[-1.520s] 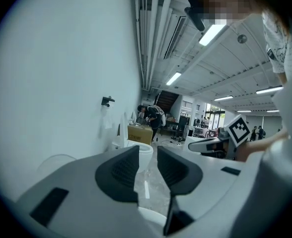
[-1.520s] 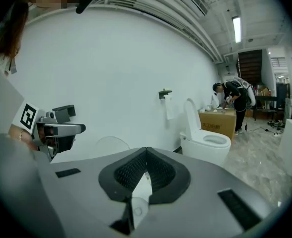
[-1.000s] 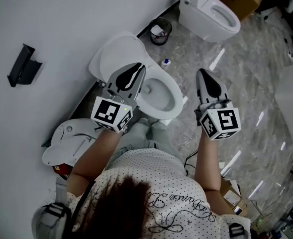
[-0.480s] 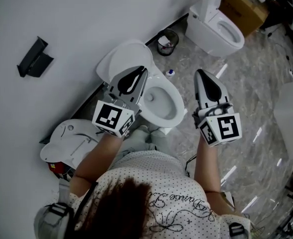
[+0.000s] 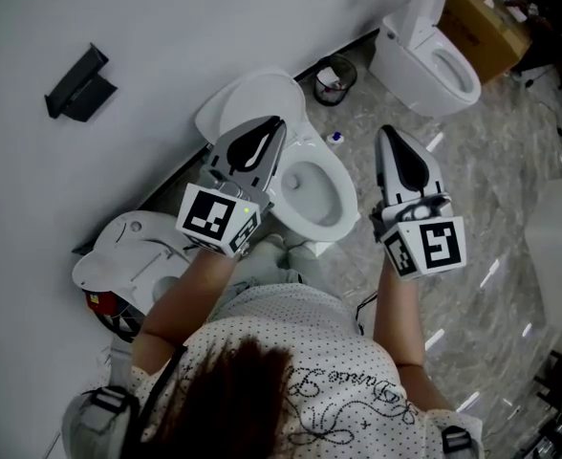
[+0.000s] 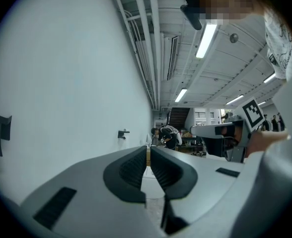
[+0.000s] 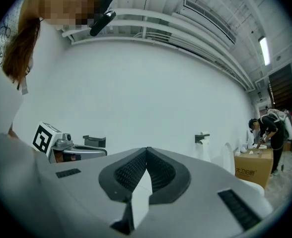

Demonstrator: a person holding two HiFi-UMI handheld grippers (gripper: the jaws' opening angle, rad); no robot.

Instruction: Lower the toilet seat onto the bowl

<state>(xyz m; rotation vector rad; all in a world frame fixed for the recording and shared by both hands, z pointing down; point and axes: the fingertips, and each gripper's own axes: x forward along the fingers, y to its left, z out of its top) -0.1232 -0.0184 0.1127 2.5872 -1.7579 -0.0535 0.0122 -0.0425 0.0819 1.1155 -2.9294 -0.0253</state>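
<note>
left gripper point(image 5: 277, 122) hides part of the bowl point(image 5: 342, 199).

toilet point(image 5: 331, 220) against wall point(image 5: 166, 27), bin point(image 5: 335, 78) beside it, second toilet point(image 5: 407, 63) beyond

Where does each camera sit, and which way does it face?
Head view: on the person's head, facing steeply down at the toilet; shows hair, shirt, forearms, left hand-held gripper, right hand-held gripper.
Left gripper view: on the left hand-held gripper, looking along its jaws, forward beside the wall; shirt at right.
Right gripper view: on the right hand-held gripper, facing the wall; hair and shirt upper left.
Shared: each gripper view catches the other hand-held gripper.
</note>
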